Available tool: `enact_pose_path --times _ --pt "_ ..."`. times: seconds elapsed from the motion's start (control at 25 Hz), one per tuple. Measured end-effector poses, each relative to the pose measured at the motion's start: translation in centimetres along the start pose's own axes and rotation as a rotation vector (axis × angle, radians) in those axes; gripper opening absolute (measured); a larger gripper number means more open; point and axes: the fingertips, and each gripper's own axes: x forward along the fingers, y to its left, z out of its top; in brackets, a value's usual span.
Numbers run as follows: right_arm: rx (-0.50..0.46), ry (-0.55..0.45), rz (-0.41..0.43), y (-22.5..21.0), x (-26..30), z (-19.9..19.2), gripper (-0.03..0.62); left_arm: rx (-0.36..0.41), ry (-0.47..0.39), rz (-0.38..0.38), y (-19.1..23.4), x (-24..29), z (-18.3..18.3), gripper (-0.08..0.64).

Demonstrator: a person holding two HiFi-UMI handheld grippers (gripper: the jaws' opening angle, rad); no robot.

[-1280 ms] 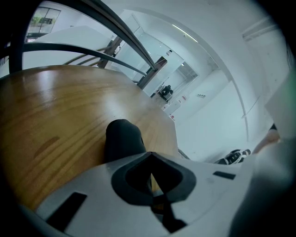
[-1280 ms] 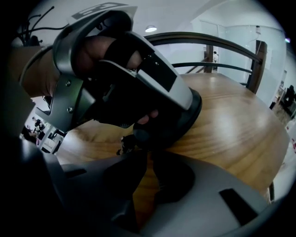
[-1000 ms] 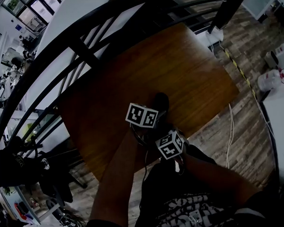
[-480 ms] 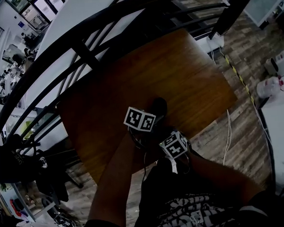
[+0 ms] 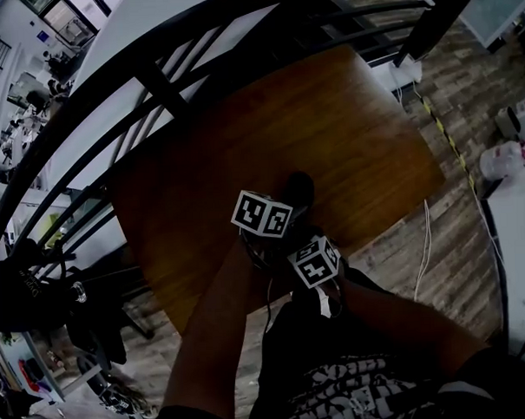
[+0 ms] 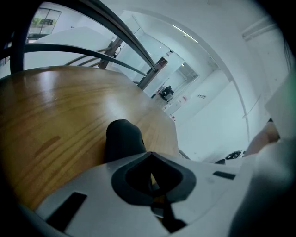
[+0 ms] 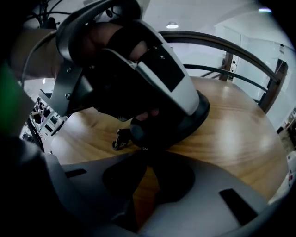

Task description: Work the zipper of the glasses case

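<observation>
A black glasses case point(image 5: 298, 190) lies on the brown wooden table point(image 5: 346, 131), close to its near edge. My left gripper point(image 5: 284, 208) is shut on the case's near end; in the left gripper view the case point(image 6: 122, 139) rises just beyond the closed jaws. My right gripper point(image 7: 145, 155) points steeply down at that same end of the case point(image 7: 189, 122). Its jaws have just been closing a little. A narrow gap shows bare wood and nothing between them. A small dark zipper pull point(image 7: 121, 139) hangs to the left of the tips.
A black metal railing point(image 5: 153, 87) curves round the far and left sides of the table. The table's near edge point(image 5: 376, 230) drops to wood-plank floor with a white cable point(image 5: 425, 249). White containers point(image 5: 503, 155) stand at the right. The person's forearms and patterned shorts fill the bottom.
The right gripper drew back slightly toward the person half a second ago and has come forward again to the case's end. The left gripper and the case have kept still.
</observation>
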Motion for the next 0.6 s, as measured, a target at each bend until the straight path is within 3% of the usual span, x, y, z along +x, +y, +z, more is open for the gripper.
enact_pose_path --times 0.6 --pt "-0.065 -0.015 -0.024 -1.9 -0.5 -0.2 0.018 -0.008 0.012 -0.001 0.1 0.2 0.0 0.005"
